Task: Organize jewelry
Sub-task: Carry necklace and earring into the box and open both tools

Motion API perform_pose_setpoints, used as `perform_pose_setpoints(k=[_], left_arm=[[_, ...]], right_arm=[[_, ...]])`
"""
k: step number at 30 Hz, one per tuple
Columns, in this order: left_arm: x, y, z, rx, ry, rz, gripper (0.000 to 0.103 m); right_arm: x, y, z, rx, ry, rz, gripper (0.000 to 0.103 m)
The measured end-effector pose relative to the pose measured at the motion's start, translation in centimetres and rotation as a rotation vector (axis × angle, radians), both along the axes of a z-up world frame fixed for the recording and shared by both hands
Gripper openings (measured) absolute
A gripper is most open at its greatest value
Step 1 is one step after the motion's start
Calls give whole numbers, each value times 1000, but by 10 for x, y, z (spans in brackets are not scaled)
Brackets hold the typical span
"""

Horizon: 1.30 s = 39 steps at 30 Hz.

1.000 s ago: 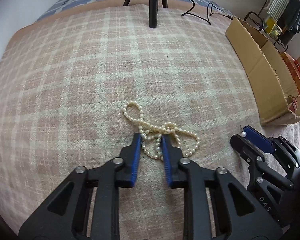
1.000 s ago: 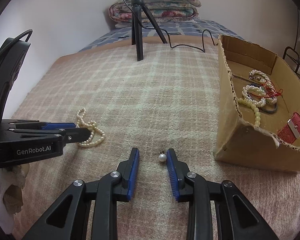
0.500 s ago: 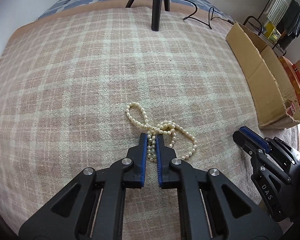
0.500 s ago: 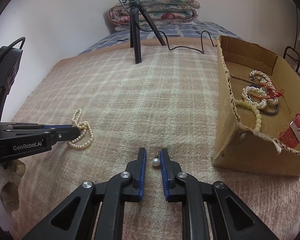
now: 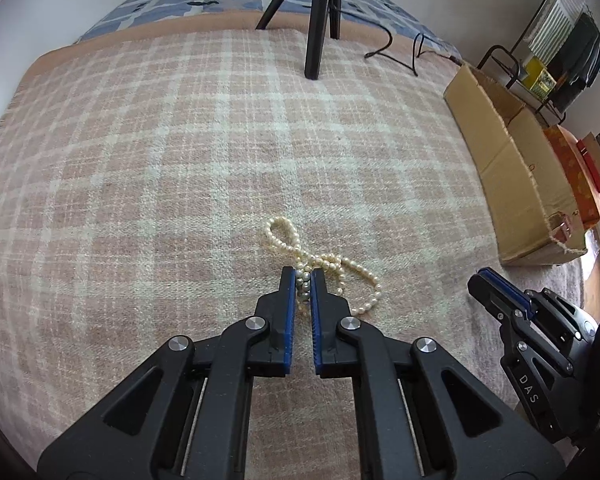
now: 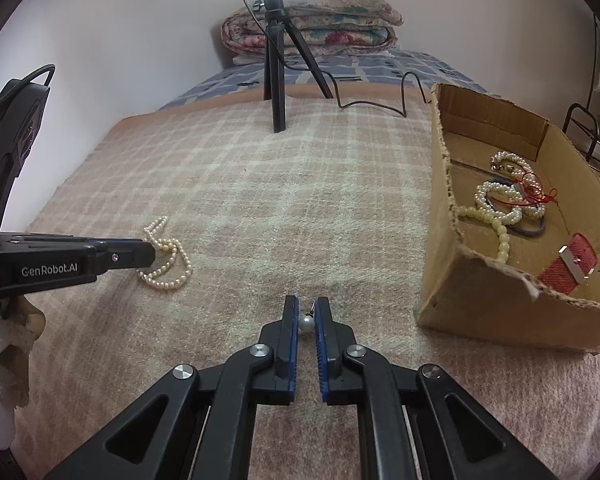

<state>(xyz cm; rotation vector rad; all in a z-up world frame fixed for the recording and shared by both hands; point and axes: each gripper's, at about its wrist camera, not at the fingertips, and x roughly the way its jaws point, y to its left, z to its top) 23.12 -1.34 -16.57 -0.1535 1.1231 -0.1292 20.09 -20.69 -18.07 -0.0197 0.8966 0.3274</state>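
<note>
A pearl necklace [image 5: 324,276], lying on the plaid blanket [image 5: 180,160], is gripped by the closed jaws of the left gripper [image 5: 304,280]. A pearl earring [image 6: 306,323] is clamped in the right gripper [image 6: 306,312]. A cardboard box [image 6: 480,296] of jewelry is seen at 2 o'clock.

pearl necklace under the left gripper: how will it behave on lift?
Likely floppy: the pearl necklace lies in loose crossed loops on the blanket. The left gripper pinches only a few strands, so the rest should dangle and swing. Smooth round beads may slip.
</note>
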Motion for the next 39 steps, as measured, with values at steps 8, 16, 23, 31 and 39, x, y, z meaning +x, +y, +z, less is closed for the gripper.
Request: perform_pose_setpoints(k=[8,16,23,31,39], left_arm=[[-7,14,32,-102,-44,28,5],[-16,17,68,-166,-118,16,5],[-28,-2,96,-203,-180,-48,5],[-32,-40,116,-243,-208,-125,5],[-21,-78,122,-267,-215,-175,5]], right_arm=[[-15,-10,25,13,-38,1,6],[-32,-15,57,27,-88,9,6],[-35,-35,83,40,-115,-12,6],[-23,-81,110,38,-138,-75,6],[1,-112,125,20,-151,-103,6]])
